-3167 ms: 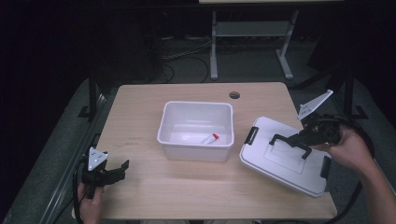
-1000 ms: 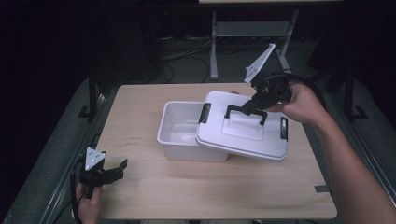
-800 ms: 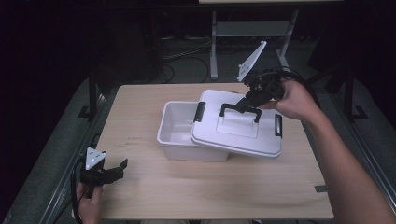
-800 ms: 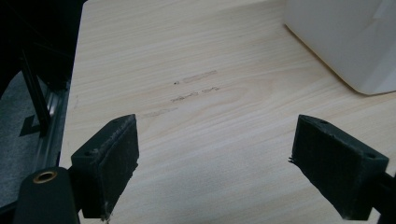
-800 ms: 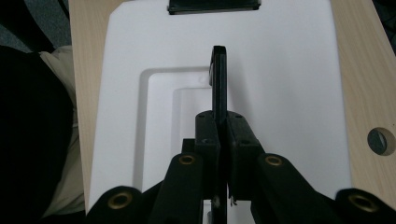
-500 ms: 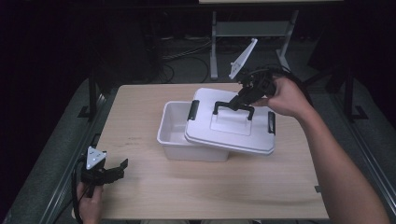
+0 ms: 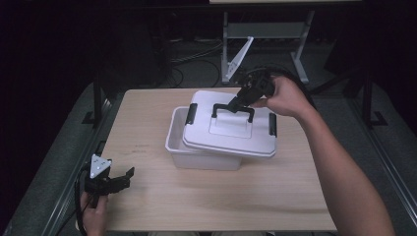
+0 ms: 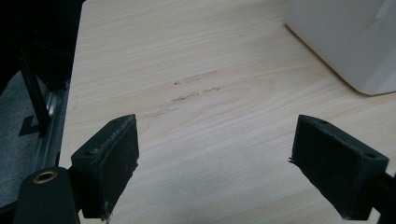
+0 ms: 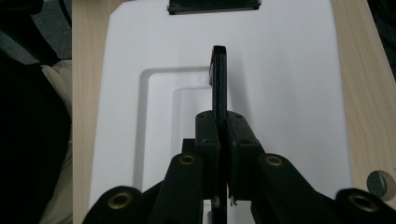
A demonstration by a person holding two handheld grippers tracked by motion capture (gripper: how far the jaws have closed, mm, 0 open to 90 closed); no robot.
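A white lid [image 7: 231,135] with a black handle [image 7: 232,109] and black end clips hangs tilted over a white tub [image 7: 178,142] in the middle of the table, covering most of it. My right gripper [image 7: 239,103] is shut on the handle [image 9: 218,79], which runs edge-on between the jaws above the lid [image 9: 280,88] in the right gripper view. My left gripper [image 7: 127,178] rests open near the table's front left corner with nothing between its fingers [image 8: 109,163]. The tub's corner [image 8: 345,42] lies ahead of it to the right.
The wooden table [image 7: 147,113] has bare room left of the tub and along its front. A small round hole [image 9: 380,184] sits in the tabletop by the lid's edge. A metal stand and cables lie on the dark floor behind the table.
My right gripper has lifted the lid from the table's right side and carried it left over the tub, lowering it. The left gripper has stayed put.
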